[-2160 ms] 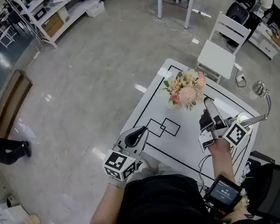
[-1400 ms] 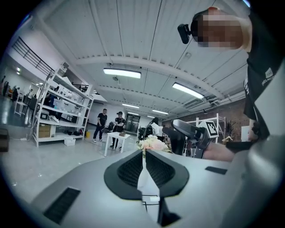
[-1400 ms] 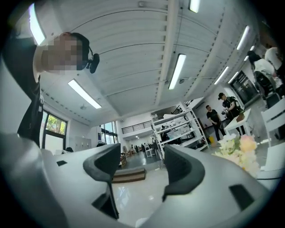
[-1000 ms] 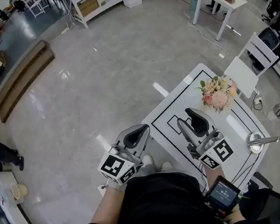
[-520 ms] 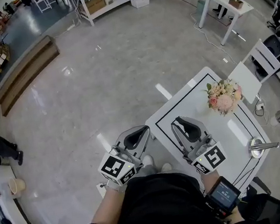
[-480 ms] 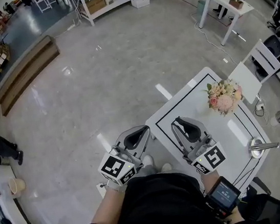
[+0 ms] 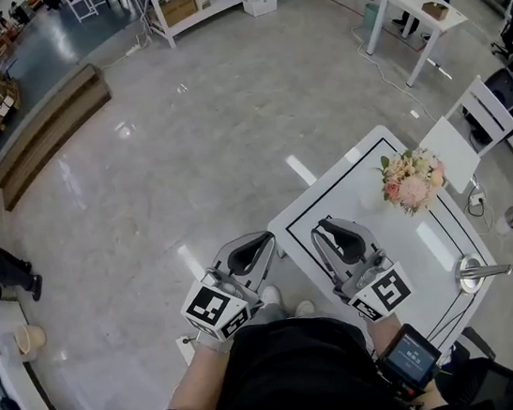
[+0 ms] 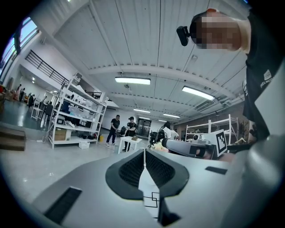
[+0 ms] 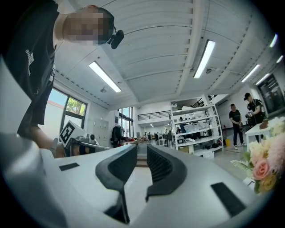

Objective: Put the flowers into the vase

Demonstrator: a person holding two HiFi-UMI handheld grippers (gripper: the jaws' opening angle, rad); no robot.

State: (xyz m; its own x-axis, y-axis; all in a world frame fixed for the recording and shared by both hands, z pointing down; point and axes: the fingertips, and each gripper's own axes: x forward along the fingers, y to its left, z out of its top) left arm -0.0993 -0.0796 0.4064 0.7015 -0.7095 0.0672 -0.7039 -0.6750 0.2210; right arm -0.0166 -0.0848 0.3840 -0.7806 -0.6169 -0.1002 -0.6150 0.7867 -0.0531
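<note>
1. Left hand-held gripper [image 7: 260, 244]: held level, beyond the near left edge of the surface [image 7: 332, 200], above the floor [image 7: 180, 134]. In the left gripper view its two dark ribbed pads [image 8: 132, 169] stood together, with only a hairline seam between them. Nothing was clamped between them.

2. Right hand-held gripper [image 7: 326, 230]: held close to level above the near left part of the surface, just beside the left hand-held gripper. Its jaws had just been closing. In the right gripper view a narrow gap remained between the pads [image 9: 159, 165], and only the room behind showed through that gap. No item stood between the jaws, and this hand-held gripper held nothing.

3. Flowers [image 7: 411, 180]: a bunch of pink, cream and peach blooms with green leaves stood upright on the far right part of the surface. It stood within the black rectangle [image 7: 306, 204] drawn on the white top and well apart from both hand-held grippers. The same bunch showed at the right edge of the right gripper view. Its base was too small to make out, so whether a vase held it could not be told.

4. Surroundings: a white chair [image 7: 475, 107] stood just beyond the far right corner of the surface.
</note>
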